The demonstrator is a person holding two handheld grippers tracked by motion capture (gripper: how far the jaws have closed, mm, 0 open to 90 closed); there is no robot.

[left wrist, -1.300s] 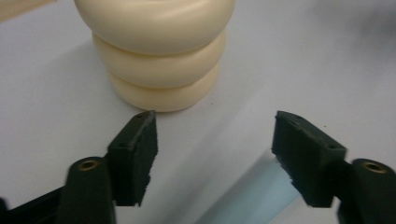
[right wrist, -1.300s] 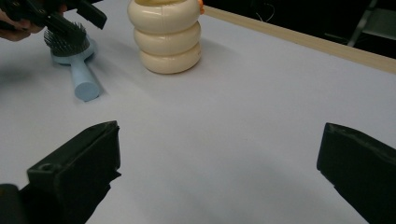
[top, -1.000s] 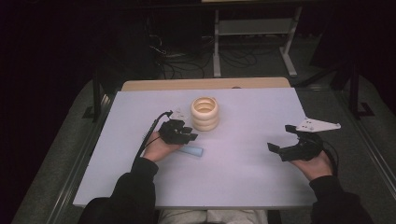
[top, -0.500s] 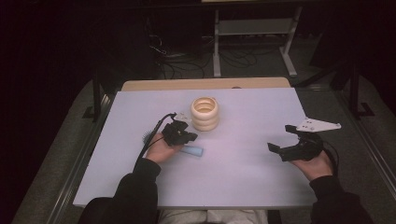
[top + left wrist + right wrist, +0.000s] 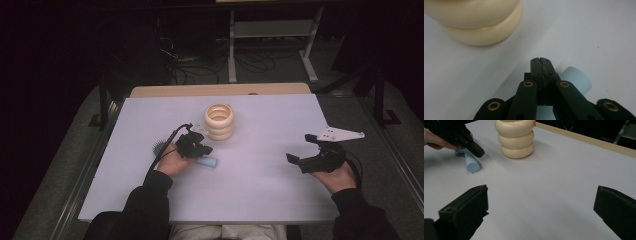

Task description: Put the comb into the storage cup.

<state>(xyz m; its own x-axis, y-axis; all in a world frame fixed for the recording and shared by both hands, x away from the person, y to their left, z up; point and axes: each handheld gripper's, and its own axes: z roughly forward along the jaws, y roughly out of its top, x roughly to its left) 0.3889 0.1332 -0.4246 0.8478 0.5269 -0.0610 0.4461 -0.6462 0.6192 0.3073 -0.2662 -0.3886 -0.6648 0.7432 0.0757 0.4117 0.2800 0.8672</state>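
A cream stack of three rings (image 5: 219,121) stands upright at the middle of the white table (image 5: 260,195); it also sits at the top of the right gripper view (image 5: 515,137) and at the upper left of the left gripper view (image 5: 474,22). A pale blue cylinder (image 5: 209,162) lies on its side in front of the stack. My left gripper (image 5: 205,149) hovers just over that cylinder (image 5: 576,77), its jaws pressed together with nothing between them (image 5: 541,60). The cylinder (image 5: 471,162) pokes out beside the tip. At the right, my right gripper (image 5: 301,148) stands open and holds nothing (image 5: 541,192).
A grey toothed disc (image 5: 159,147) lies by the left hand. A wooden strip (image 5: 220,90) runs along the table's far edge. A small orange piece (image 5: 534,123) peeks from behind the ring stack. Bare table lies between the two hands.
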